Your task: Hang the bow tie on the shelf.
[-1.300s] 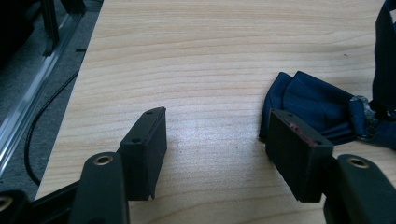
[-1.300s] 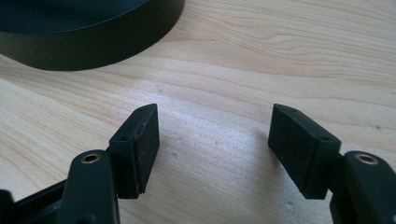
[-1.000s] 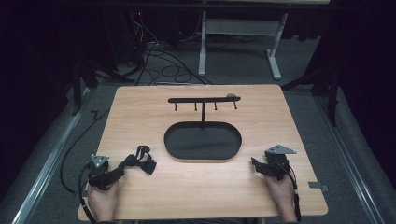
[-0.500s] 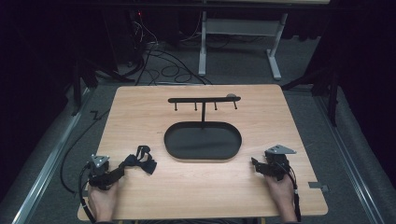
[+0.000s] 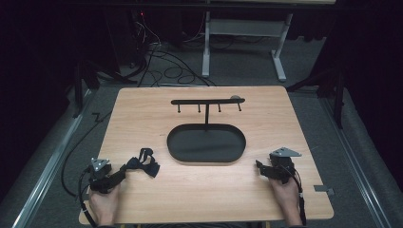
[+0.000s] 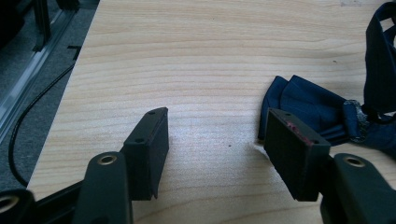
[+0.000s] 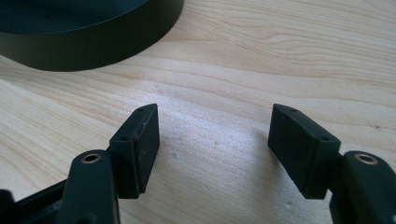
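A dark navy bow tie [image 5: 144, 163] lies on the wooden table at the front left, its strap looped beside it. My left gripper [image 5: 123, 171] rests on the table, pointing at the tie. In the left gripper view its jaws stand wide apart, having just been closing slightly, with bare wood between them [image 6: 215, 116]. The bow tie [image 6: 317, 105] lies just past the right-hand jaw. My right gripper [image 5: 260, 168] rests at the front right, open over bare wood [image 7: 214, 112].
A black oval tray [image 5: 190, 152] sits mid-table, and its wall [image 7: 93, 46] rises just beyond my right gripper. A black rack with several hooks [image 5: 207, 101] stands on a post behind the tray. Cables and a white frame lie on the floor beyond the table.
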`<state>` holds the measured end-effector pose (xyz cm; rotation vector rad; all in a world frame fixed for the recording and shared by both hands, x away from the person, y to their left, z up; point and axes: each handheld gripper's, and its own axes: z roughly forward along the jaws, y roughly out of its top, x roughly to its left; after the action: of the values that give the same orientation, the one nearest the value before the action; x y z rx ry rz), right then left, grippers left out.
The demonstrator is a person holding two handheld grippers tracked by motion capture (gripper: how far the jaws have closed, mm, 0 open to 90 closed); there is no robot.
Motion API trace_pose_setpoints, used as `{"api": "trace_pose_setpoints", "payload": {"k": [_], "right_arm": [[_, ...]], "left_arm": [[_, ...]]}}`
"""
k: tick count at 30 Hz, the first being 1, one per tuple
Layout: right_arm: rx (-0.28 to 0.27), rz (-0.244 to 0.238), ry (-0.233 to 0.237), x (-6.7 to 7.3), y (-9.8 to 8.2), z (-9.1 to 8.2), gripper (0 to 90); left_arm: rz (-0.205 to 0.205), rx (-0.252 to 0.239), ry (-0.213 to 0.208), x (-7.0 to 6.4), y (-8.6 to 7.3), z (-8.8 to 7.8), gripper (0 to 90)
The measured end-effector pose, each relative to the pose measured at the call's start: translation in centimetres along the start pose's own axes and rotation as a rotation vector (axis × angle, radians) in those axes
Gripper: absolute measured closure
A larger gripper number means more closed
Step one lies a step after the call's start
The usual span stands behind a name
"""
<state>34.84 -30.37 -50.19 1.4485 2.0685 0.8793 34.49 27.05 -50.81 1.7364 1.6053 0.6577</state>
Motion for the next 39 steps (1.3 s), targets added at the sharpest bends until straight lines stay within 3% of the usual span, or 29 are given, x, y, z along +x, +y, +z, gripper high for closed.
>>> {"api": "trace_pose_setpoints", "payload": {"k": [17,25,29,39], "right_arm": [[0.000,0.006,-0.005,0.0,0.0,0.0,35.5],[0.000,0.005,-0.004,0.0,0.0,0.0,35.5],[0.000,0.005,-0.004,0.0,0.0,0.0,35.5],[0.000,0.005,-0.003,0.0,0.0,0.0,35.4]], "left_arm": [[0.028,-0.037,-0.019,-0.6,-0.1,-1.2,41.8],[0.062,-0.057,-0.065,-1.6,0.4,-2.4,41.9],[0.065,-0.059,-0.113,-2.2,0.8,-2.7,41.8],[0.114,-0.056,-0.151,-3.6,1.7,-2.8,40.9]]}}
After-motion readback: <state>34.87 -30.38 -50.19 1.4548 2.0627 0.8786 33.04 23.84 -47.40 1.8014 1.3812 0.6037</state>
